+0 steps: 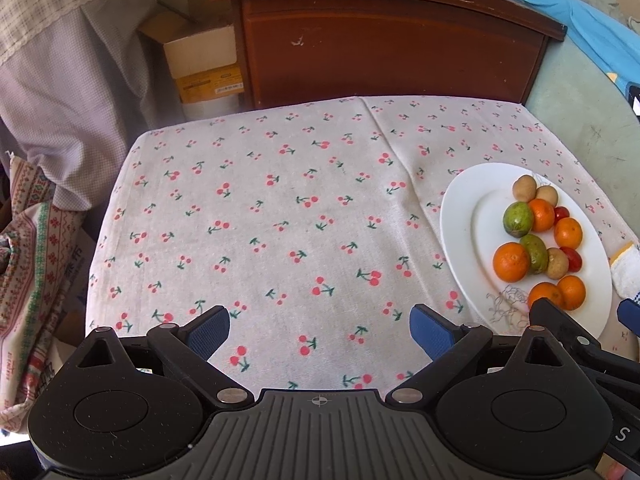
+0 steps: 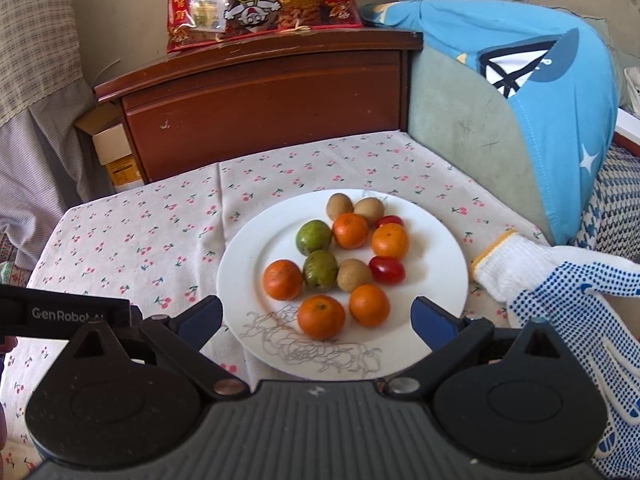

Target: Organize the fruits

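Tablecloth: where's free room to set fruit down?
Free: the tablecloth left of the plate, back to the wooden cabinet. Crowded: the plate's centre with fruit, and the strip to its right, taken by a glove.

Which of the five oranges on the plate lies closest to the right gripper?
The orange at the plate's near edge, beside the grey line drawing. It sits lowest in the right wrist view, nearest the open right gripper.

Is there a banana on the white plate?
No, the white plate holds only small round fruits: oranges, green fruits, brown ones and red tomatoes.
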Demonstrator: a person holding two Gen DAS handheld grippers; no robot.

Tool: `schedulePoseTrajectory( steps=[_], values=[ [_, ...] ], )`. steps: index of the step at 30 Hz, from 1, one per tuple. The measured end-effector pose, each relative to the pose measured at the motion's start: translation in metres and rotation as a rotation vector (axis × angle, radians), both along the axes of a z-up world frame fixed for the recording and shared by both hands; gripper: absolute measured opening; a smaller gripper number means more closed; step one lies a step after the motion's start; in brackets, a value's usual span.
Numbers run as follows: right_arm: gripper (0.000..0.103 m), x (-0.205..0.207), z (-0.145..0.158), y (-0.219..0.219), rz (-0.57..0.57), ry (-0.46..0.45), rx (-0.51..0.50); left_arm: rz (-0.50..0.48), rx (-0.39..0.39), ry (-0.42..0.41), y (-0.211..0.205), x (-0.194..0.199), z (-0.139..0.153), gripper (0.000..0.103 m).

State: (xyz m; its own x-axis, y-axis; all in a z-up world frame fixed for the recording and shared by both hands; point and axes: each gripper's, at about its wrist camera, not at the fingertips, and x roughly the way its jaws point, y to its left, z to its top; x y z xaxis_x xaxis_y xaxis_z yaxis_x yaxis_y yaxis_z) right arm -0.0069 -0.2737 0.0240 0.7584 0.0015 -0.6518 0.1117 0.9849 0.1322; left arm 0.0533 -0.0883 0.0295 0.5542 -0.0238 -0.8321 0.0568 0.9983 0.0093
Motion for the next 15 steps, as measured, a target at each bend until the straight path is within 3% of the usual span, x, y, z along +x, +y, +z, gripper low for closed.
schedulePoseTrajectory(
  steps=[15],
  values=[
    [0.1, -0.004, -0.015, 0.031, 0.132, 0.041, 0.022, 0.093, -0.013, 0.074, 0.036, -0.014, -0.026, 0.098]
  ],
)
